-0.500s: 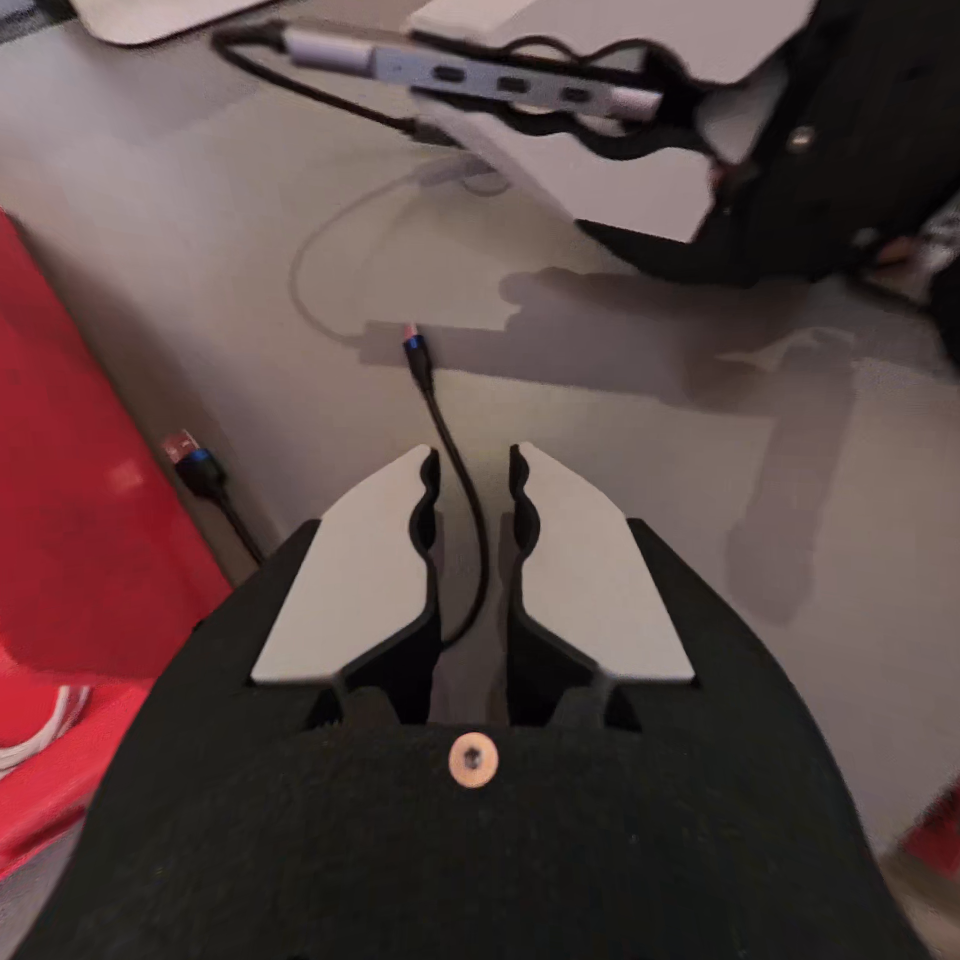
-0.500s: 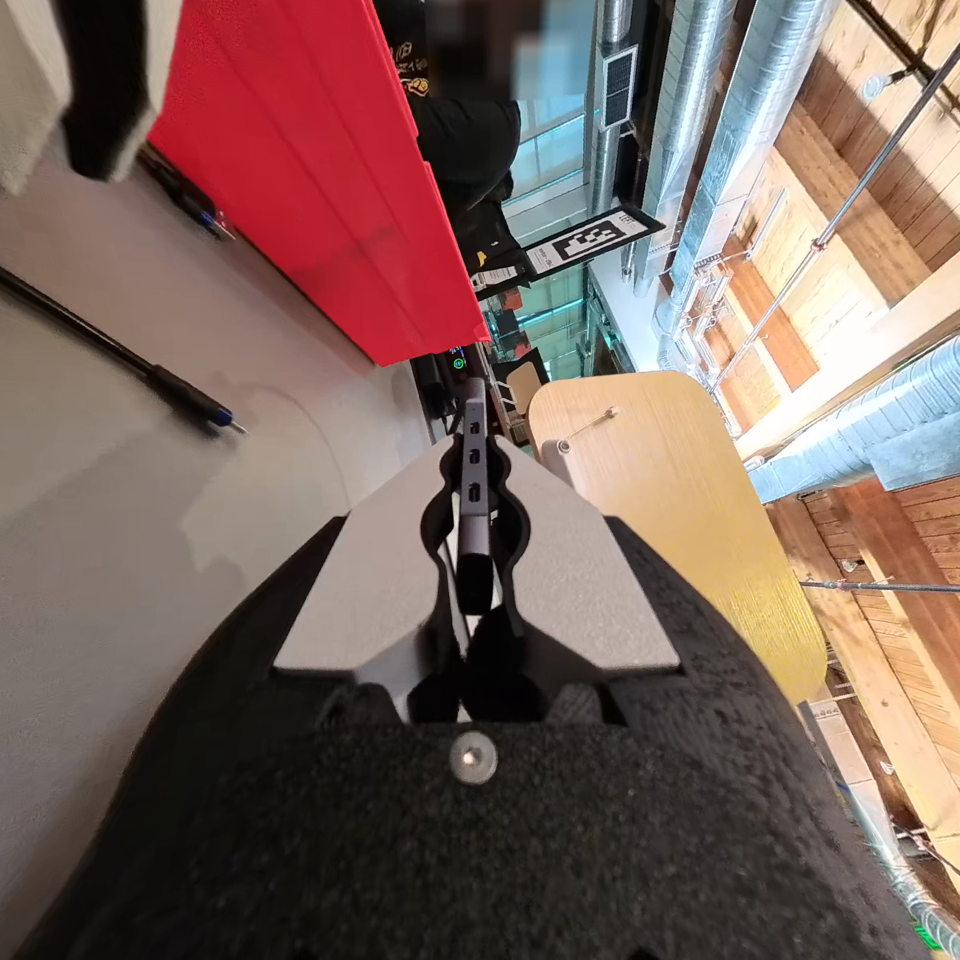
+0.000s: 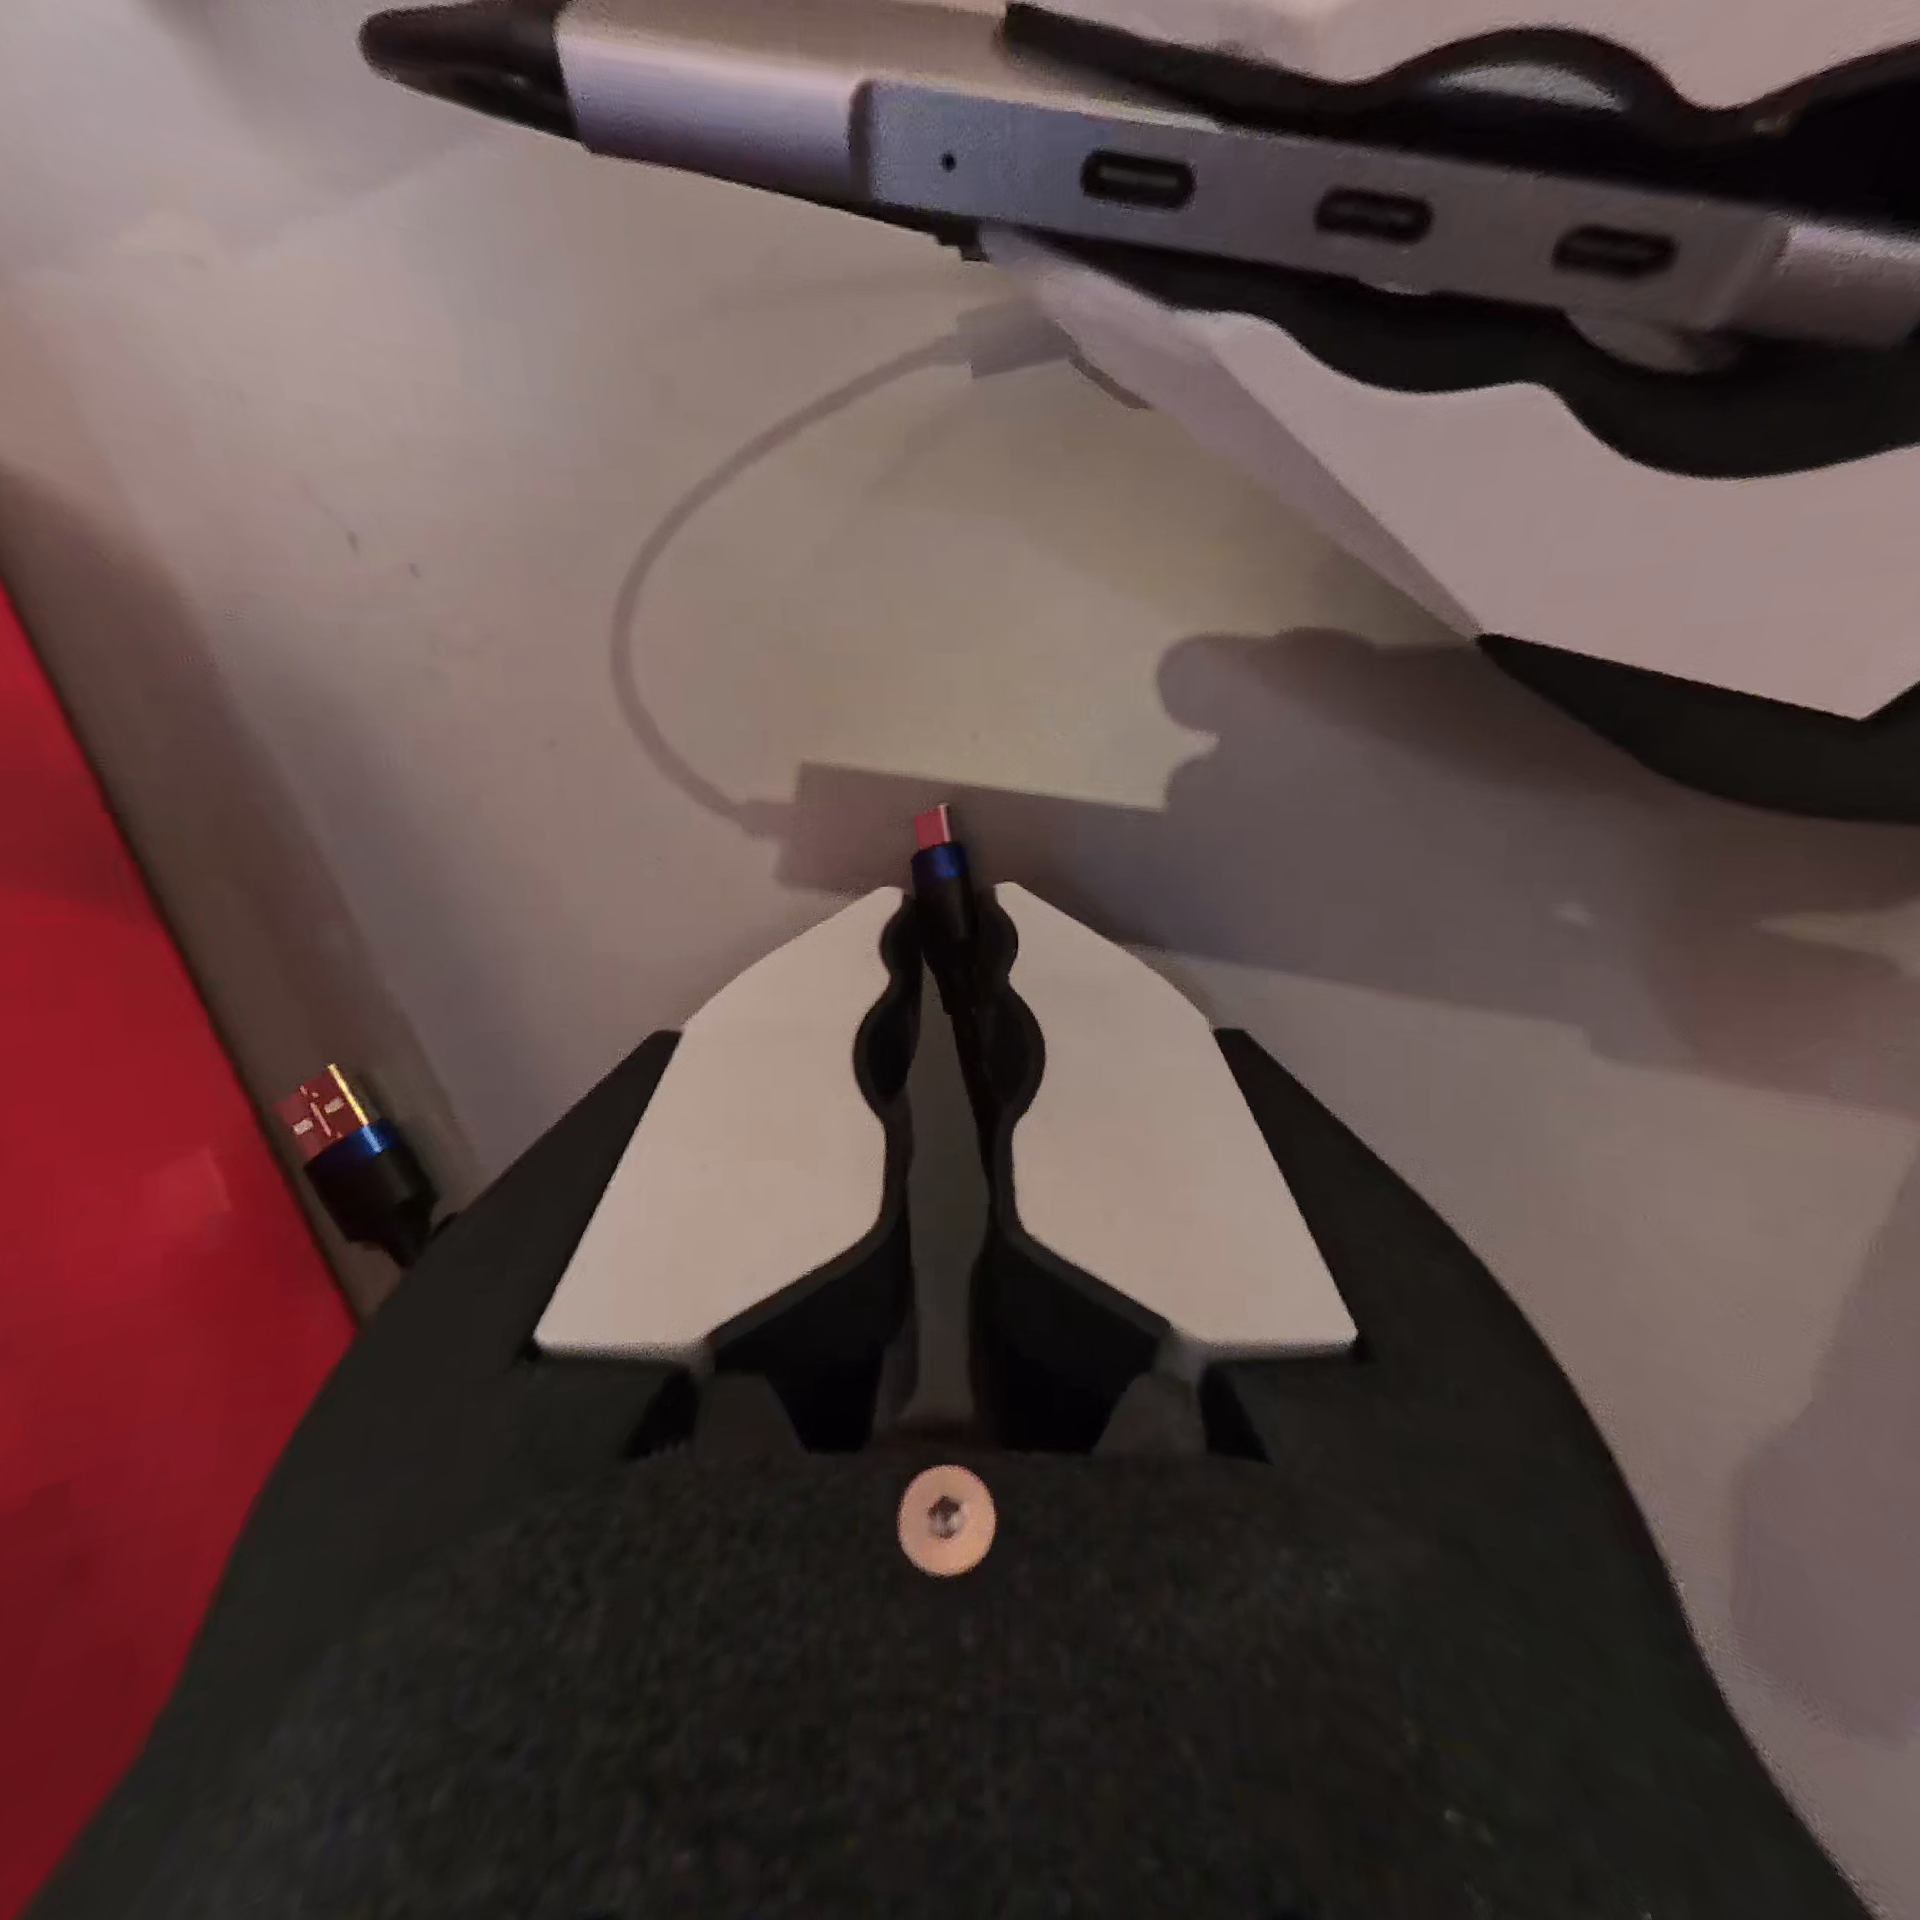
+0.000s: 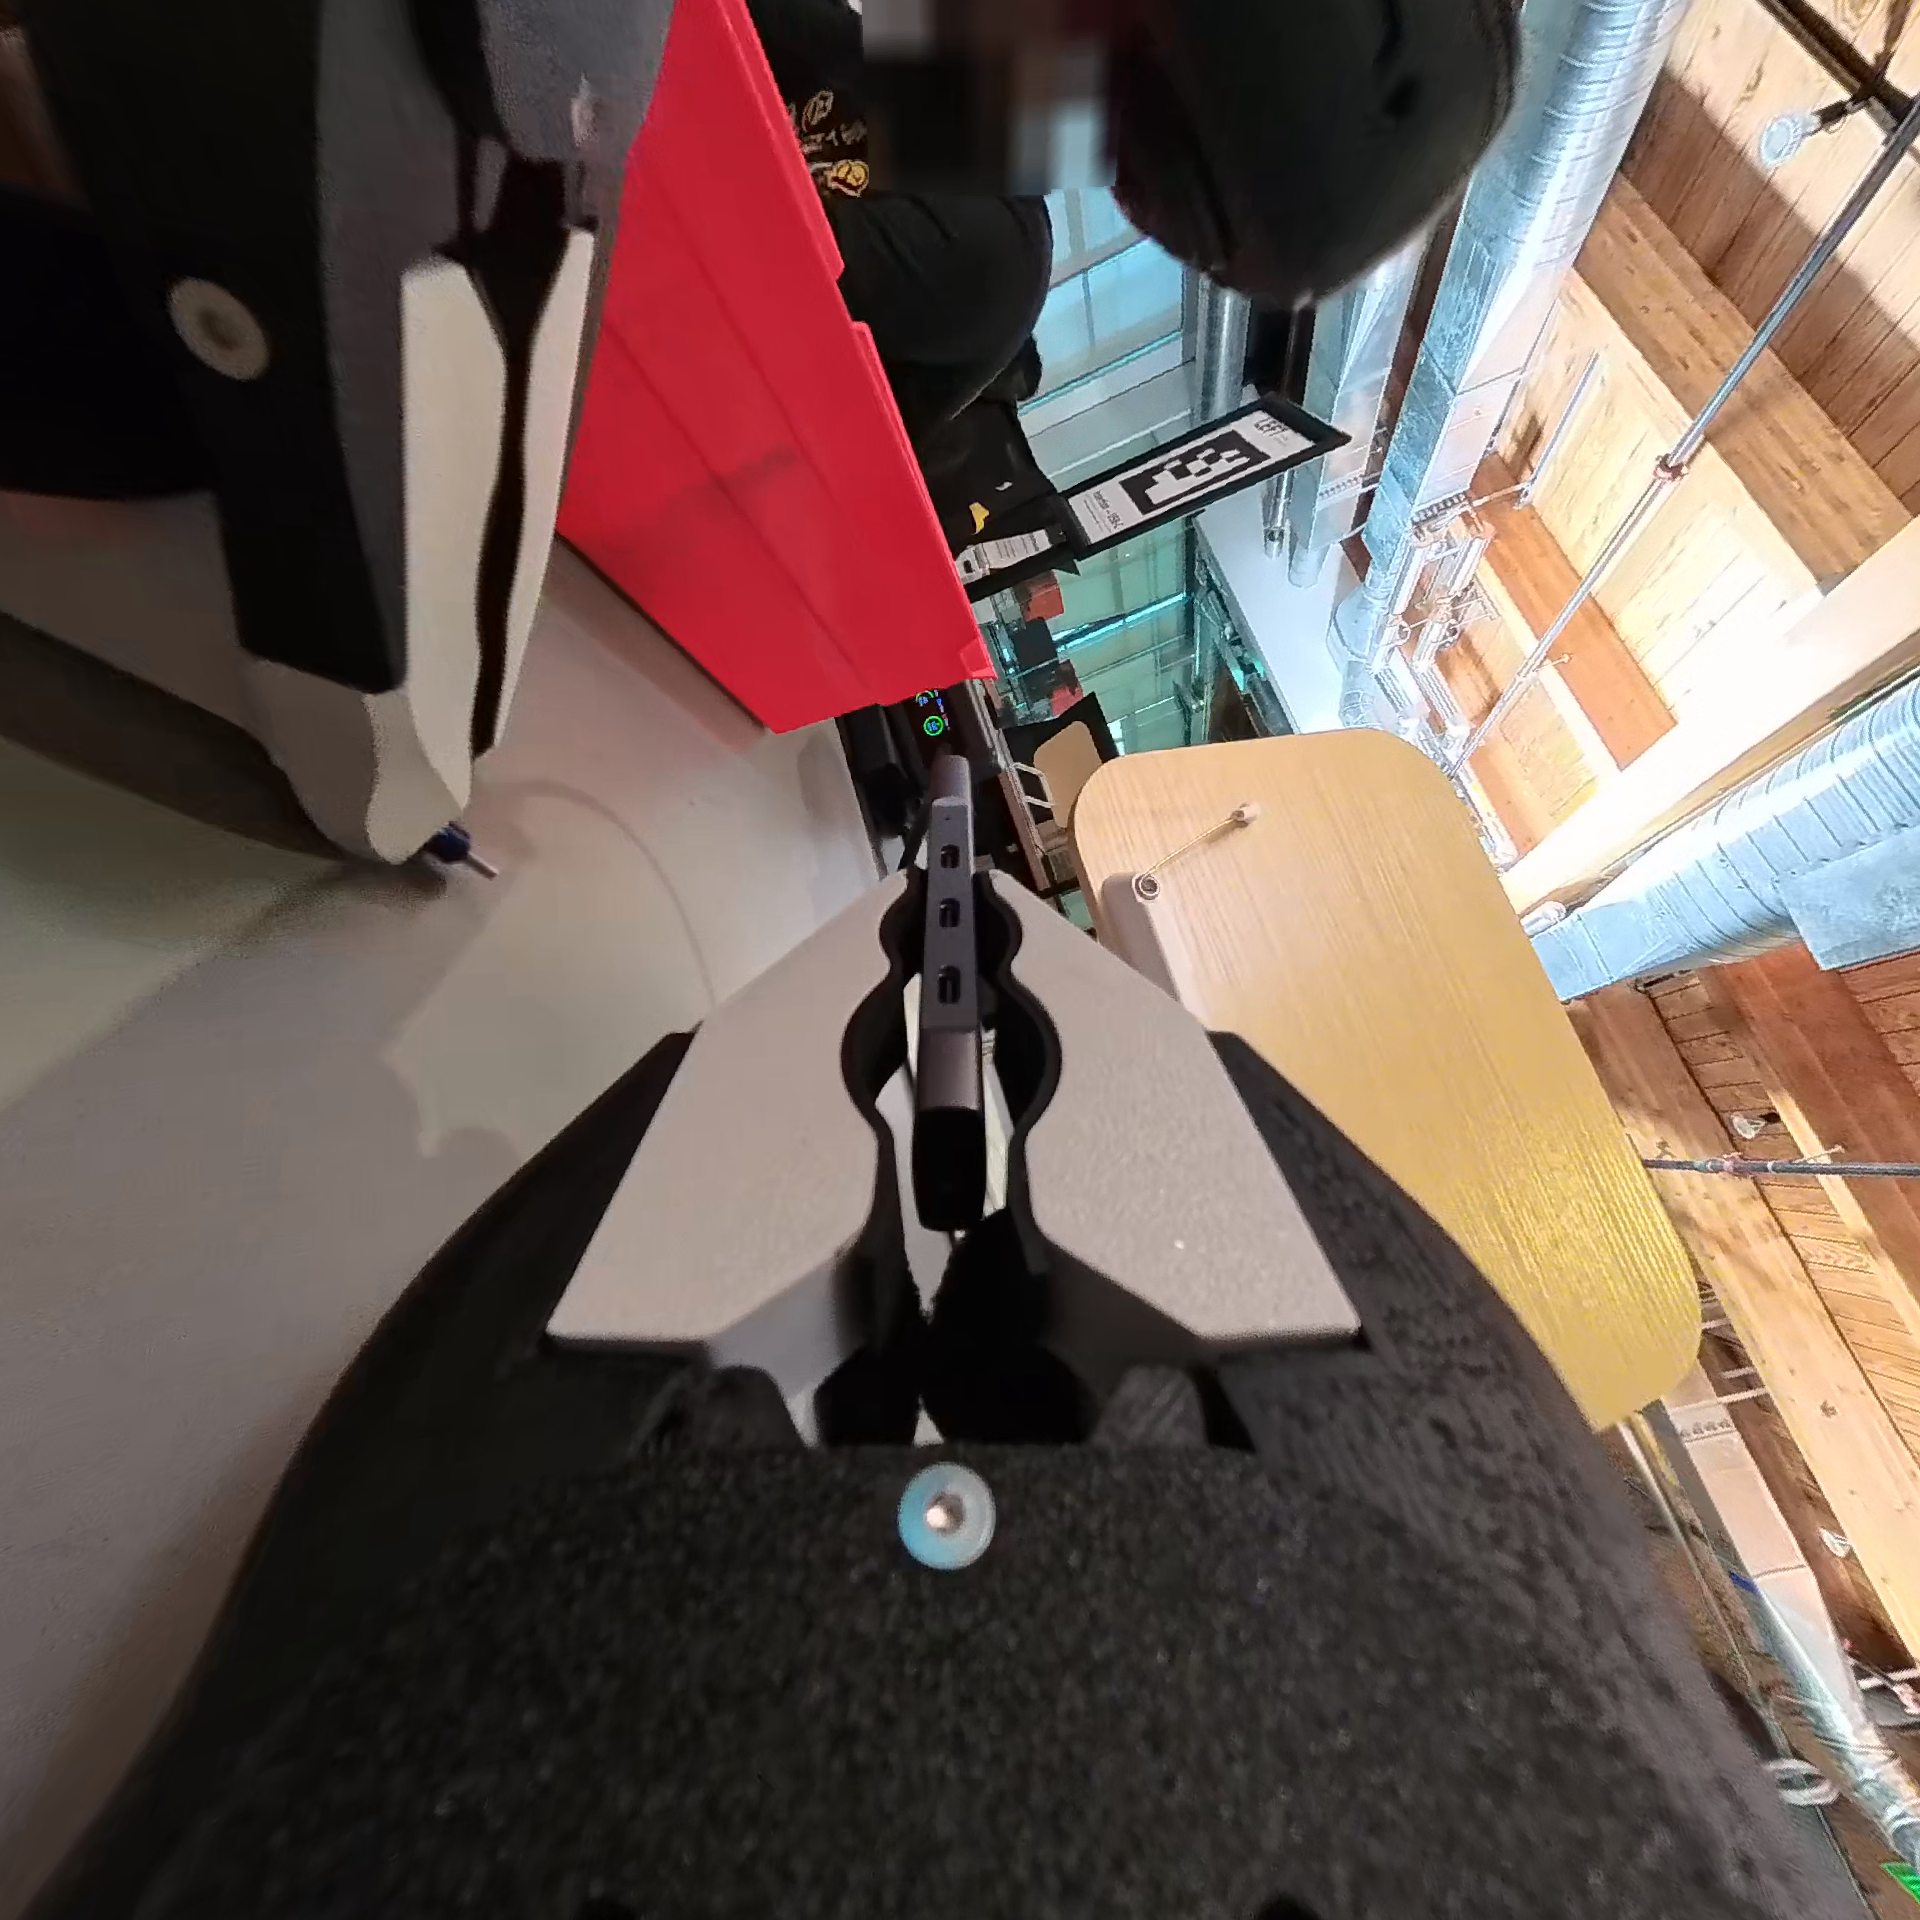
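My left gripper (image 3: 948, 902) is shut on a black cable's small plug (image 3: 940, 862), whose metal tip pokes out past the fingertips above the pale table. My right gripper (image 4: 951, 894) is shut on a grey USB hub (image 4: 948, 966) with three ports along its edge. In the left wrist view the hub (image 3: 1247, 197) is held by the right gripper across the top, above and ahead of the plug. In the right wrist view the left gripper (image 4: 436, 821) shows at upper left with the plug tip at its end.
A red bin (image 3: 94, 1143) stands along the left; the cable's other, larger plug (image 3: 343, 1132) lies beside it. A thin white cable (image 3: 665, 582) loops on the table. In the right wrist view a wooden tabletop (image 4: 1351, 1039) and a person in black (image 4: 935, 291) are behind. Some 10 centimeters of space lies between my two pairs of fingers.
My left gripper has closed on the black cable's plug, which lay loose between open fingers before. The hub and right gripper are now much closer to the left gripper.
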A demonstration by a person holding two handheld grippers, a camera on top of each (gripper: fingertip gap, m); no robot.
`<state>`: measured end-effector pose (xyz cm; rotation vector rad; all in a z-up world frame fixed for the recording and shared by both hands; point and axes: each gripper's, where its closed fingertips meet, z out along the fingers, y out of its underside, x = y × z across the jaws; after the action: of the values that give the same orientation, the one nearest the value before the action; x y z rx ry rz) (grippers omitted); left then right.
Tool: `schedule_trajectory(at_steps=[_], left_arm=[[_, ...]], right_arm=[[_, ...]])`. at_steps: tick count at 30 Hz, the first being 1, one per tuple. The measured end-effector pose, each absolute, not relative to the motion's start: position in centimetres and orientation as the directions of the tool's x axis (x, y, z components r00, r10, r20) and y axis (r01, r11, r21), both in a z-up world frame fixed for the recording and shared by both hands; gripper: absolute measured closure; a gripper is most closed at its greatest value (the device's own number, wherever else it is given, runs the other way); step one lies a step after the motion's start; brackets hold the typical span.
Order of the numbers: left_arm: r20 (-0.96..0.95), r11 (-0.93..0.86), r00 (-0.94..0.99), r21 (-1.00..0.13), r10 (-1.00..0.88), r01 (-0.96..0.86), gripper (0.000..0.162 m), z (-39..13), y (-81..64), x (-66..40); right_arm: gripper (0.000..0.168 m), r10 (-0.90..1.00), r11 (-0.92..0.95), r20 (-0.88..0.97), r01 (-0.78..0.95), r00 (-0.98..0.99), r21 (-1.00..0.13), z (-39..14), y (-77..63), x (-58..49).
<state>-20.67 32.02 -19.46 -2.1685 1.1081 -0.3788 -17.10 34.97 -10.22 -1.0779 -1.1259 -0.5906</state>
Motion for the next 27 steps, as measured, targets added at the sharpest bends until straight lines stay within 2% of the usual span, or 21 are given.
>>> schedule_trajectory(at_steps=[3, 5, 8, 11, 18, 23, 27], left_arm=[[-0.026, -0.376, 0.535, -0.683, -0.844, -0.626, 0.153, -19.4, 31.5, -20.3], [-0.083, -0.314, 0.497, -0.683, -0.864, -0.660, 0.152, -19.1, 31.5, -20.5], [-0.334, -0.077, 0.417, -0.697, -0.845, -0.713, 0.152, -15.7, 31.8, -20.7], [-0.547, 0.105, 0.339, -0.626, -0.765, -0.772, 0.152, -13.0, 31.7, -21.0], [-0.739, 0.241, 0.212, -0.455, -0.640, -0.857, 0.152, -12.6, 31.3, -21.1], [-0.749, 0.245, 0.196, -0.434, -0.633, -0.867, 0.152, -12.8, 31.1, -20.9], [-0.710, 0.210, 0.216, -0.461, -0.670, -0.862, 0.153, -13.4, 31.2, -21.0]], right_arm=[[0.161, 0.135, 0.408, 0.922, 0.827, 0.364, -0.386, -10.3, 35.0, -17.1], [0.161, 0.144, 0.415, 0.926, 0.827, 0.350, -0.378, -10.5, 34.9, -17.3], [0.161, 0.163, 0.418, 0.936, 0.838, 0.311, -0.351, -11.0, 34.7, -17.7], [0.161, 0.185, 0.431, 0.945, 0.842, 0.271, -0.326, -11.7, 34.4, -18.3], [0.161, 0.124, 0.456, 0.982, 0.871, 0.140, -0.182, -12.3, 33.9, -19.2], [0.160, 0.110, 0.462, 0.985, 0.870, 0.133, -0.169, -12.1, 33.7, -19.4], [0.161, 0.103, 0.465, 0.987, 0.871, 0.125, -0.159, -12.1, 33.7, -19.5]])
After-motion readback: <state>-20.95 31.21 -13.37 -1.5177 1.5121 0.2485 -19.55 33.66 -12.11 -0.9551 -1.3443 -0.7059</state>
